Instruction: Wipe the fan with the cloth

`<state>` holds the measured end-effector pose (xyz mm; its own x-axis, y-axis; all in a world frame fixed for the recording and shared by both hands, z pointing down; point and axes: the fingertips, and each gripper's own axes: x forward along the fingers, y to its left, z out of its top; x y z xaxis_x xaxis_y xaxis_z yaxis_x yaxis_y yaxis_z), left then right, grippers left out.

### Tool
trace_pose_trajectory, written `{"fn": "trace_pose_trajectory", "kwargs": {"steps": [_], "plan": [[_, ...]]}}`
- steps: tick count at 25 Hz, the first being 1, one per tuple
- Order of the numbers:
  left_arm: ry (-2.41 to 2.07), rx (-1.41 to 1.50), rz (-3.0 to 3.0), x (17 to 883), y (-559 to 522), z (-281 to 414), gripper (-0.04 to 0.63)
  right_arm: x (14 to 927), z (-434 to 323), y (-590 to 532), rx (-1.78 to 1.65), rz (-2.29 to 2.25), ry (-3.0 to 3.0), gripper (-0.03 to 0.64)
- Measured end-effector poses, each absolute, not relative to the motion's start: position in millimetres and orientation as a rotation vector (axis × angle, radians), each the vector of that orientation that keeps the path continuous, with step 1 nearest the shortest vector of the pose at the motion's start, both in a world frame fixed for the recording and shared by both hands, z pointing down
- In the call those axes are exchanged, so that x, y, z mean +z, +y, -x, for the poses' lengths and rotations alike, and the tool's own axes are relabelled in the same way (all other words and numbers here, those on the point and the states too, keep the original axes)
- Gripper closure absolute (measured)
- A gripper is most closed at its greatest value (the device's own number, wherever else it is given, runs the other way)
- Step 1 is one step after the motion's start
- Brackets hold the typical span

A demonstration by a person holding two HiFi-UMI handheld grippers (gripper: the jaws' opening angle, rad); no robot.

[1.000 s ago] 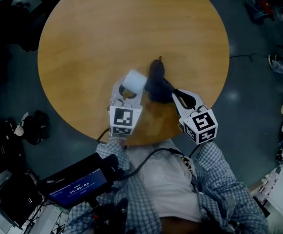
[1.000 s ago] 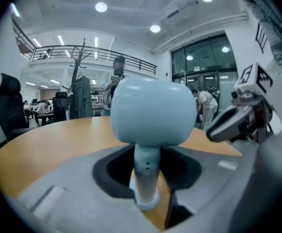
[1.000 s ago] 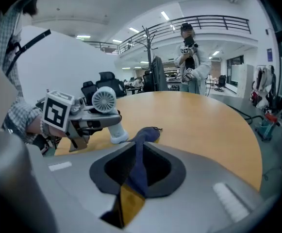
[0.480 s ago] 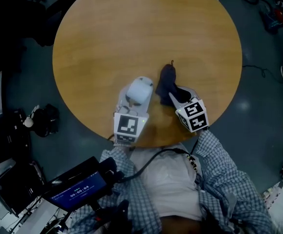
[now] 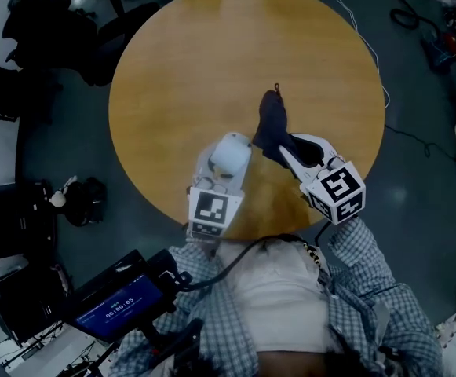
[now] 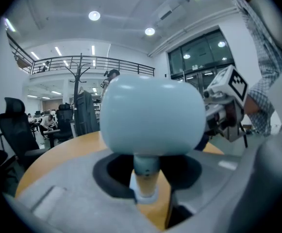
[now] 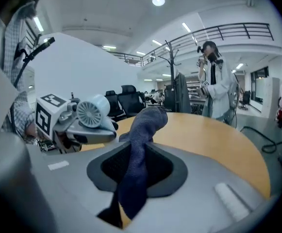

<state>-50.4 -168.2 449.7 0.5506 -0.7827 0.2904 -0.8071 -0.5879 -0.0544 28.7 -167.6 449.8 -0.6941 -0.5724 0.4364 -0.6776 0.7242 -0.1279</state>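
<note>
in the head view, the left gripper (image 5: 226,163) sits at about 7 o'clock on the round wooden table (image 5: 180,61). its jaws are pinched on the stem of the small pale-blue plastic fan (image 5: 231,153). the left gripper view confirms it: the left gripper (image 6: 145,181) has both pads pressed against the narrow stem, and the fan (image 6: 150,115) carries its rounded head upright above them. the stem runs along the line of the jaws, clear of the tabletop as far as we can tell.

just to the right comes the dark navy terry cloth (image 5: 272,126), with its free end pointing to about 12 o'clock. it is held by the right gripper (image 5: 297,152), whose jaws are closing with the cloth between them. in the right gripper view, the cloth (image 7: 140,144) passes through the right gripper (image 7: 133,178) and stands up past the pads in a soft column.

the relation that matters for us is this: from the cloth's free end the fan lies at about 8 o'clock in the head view, near but apart. in the right gripper view the fan (image 7: 93,111) sits at 10 o'clock, and its ribbed round grille faces the cloth side. we judge the right hand should bring the cloth across to the grille, since the left only holds the fan steady.
</note>
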Motion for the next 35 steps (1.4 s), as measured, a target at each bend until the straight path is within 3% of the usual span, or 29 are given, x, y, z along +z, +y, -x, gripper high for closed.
{"fn": "trace_pose_trajectory", "kwargs": {"steps": [7, 14, 19, 24, 35], "plan": [[-1.343, 0.543, -2.799, 405.1, -126.9, 40.7, 0.459, 324.3, 19.8, -131.2, 0.126, -0.868, -2.773, 0.529], [-1.388, 0.6, -2.794, 407.3, -142.6, 44.4, 0.459, 265.4, 56.5, -90.8, -0.077, -0.629, -2.928, 0.529], [-1.393, 0.671, -2.822, 403.4, -147.5, 44.0, 0.459, 269.2, 77.1, -50.6, -0.15, -0.292, -2.878, 0.531], [-1.326, 0.639, -2.952, 404.9, -135.3, 38.2, 0.459, 256.1, 83.5, -77.3, -0.266, -0.306, -2.855, 0.529], [-1.284, 0.321, -3.018, 359.9, -128.4, 43.8, 0.459, 322.7, 51.3, -163.3, 0.109, -0.643, -2.834, 0.529]]}}
